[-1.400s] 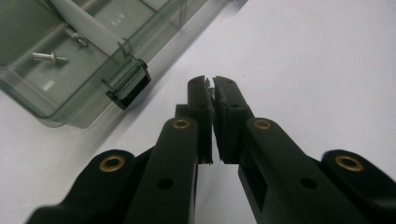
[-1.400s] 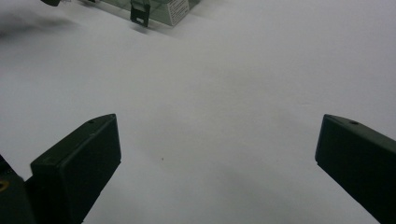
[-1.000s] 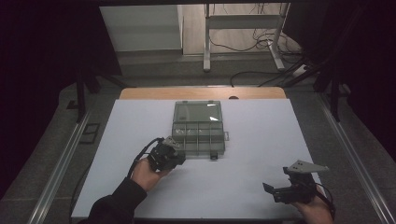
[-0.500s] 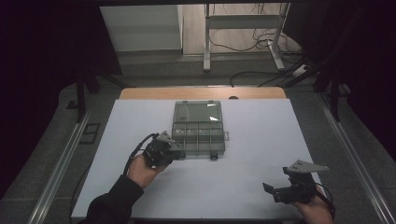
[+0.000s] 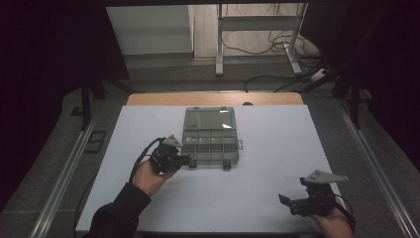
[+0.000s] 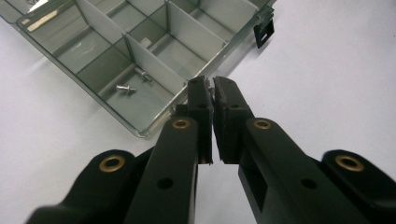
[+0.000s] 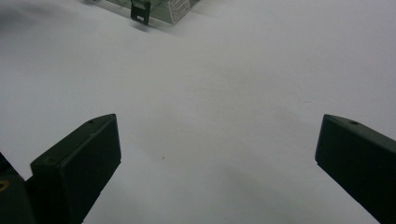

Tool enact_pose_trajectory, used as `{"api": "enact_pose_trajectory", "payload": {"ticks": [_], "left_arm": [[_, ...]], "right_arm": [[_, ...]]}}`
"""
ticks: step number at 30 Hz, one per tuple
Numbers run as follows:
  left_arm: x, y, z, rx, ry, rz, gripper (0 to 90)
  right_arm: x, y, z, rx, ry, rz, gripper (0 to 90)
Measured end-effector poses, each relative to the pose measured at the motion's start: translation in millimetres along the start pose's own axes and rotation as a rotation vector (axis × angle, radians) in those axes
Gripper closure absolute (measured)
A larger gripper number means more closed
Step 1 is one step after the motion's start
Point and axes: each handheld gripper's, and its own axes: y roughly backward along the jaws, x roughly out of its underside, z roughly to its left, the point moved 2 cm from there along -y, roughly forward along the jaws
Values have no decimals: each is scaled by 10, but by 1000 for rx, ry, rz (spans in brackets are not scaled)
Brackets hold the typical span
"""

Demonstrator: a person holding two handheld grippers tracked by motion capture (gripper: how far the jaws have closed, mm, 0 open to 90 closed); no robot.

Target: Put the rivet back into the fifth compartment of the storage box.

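High view shows a white bench (image 5: 257,198) with a clear compartment box (image 5: 210,140) lying open, its lid (image 5: 209,119) folded flat on the far side. The left gripper (image 5: 184,159) has crept a little from where it was a second ago and now sits at the box's near left corner, tips touching or just short of the rim. The right gripper (image 5: 285,201) has stayed put, well apart from the box, near the bench's front edge.

Left gripper view shows its jaws pressed together, with only a thin slit between them. Whether anything tiny is pinched there cannot be told. Just ahead of the tips and to their left lies a corner compartment holding two small screws (image 6: 133,80); the compartments farther ahead look empty apart from a pale scrap.

Right gripper view shows its jaws spread wide over bare bench, with a black latch (image 7: 140,10) of the box far ahead.

Judging from this, the left gripper's small approach puts it in place to work at that corner compartment, either dropping something in or reaching for a screw.
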Motion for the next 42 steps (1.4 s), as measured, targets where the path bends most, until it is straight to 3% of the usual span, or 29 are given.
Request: {"api": "enact_pose_trajectory", "payload": {"ticks": [22, 42], "left_arm": [[-131, -56, 178, -16, 16, -14, 869], [-121, -300, 356, -41, 39, 3, 868]], "right_arm": [[1, -6, -5, -1, -2, 3, 0], [0, -10, -3, -4, -1, 6, 0]]}}
